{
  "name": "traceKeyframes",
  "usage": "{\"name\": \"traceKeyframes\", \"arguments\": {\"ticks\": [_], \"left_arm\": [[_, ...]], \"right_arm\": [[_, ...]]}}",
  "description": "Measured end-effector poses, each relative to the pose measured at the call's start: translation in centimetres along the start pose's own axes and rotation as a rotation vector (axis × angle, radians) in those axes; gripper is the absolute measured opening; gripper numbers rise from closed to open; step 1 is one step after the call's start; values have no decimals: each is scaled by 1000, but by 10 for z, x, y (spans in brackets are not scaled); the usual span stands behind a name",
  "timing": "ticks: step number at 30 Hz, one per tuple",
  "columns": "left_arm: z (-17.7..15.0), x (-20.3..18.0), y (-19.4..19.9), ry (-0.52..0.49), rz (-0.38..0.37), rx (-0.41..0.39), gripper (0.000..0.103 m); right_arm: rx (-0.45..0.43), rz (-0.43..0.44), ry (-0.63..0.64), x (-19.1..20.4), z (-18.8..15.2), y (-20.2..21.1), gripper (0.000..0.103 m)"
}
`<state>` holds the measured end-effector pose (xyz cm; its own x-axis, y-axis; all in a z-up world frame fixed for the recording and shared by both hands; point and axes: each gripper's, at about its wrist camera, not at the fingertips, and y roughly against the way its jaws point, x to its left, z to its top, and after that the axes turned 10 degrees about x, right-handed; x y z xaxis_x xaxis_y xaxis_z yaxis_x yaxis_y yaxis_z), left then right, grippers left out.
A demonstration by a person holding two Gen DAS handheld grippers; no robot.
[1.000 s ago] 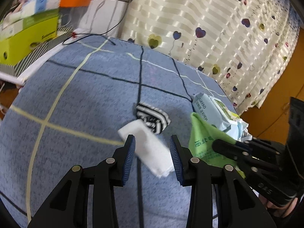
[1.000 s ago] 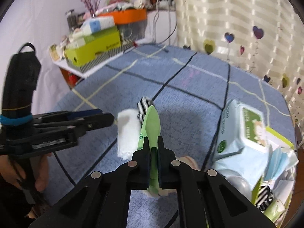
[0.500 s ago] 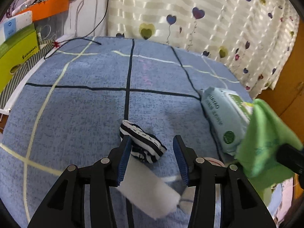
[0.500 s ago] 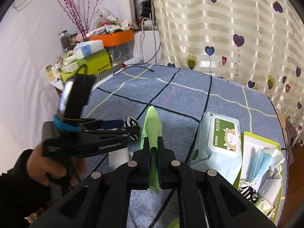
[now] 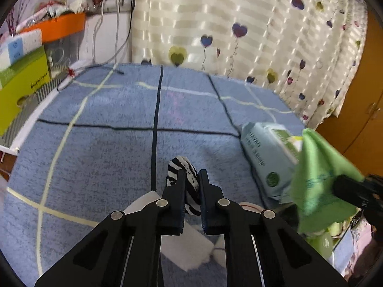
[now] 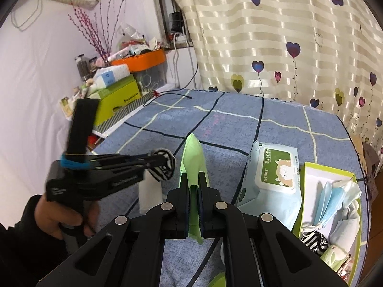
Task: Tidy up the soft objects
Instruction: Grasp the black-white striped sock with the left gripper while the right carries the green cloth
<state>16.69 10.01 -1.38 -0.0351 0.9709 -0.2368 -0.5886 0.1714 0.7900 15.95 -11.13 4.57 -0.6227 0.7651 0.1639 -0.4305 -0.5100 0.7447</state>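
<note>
Zebra-striped soft piece (image 5: 189,186) was pinched between the left gripper (image 5: 191,179) fingers, lifted off the blue checked blanket (image 5: 100,148). Green cloth (image 6: 193,167) was clamped in the right gripper (image 6: 193,184), also held above the blanket. White folded cloth (image 5: 184,251) lay on the blanket under the left gripper. Wet-wipes pack (image 6: 273,179) sat just beside the green box (image 6: 308,184), which held face masks (image 6: 335,198) and another striped piece (image 6: 313,240).
</note>
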Motion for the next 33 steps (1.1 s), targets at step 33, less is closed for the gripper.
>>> {"name": "traceKeyframes", "arguments": {"ticks": [33], "left_arm": [[-43, -96, 107, -124, -125, -128, 10]], "right_arm": [[-142, -53, -75, -15, -48, 97, 6]]}}
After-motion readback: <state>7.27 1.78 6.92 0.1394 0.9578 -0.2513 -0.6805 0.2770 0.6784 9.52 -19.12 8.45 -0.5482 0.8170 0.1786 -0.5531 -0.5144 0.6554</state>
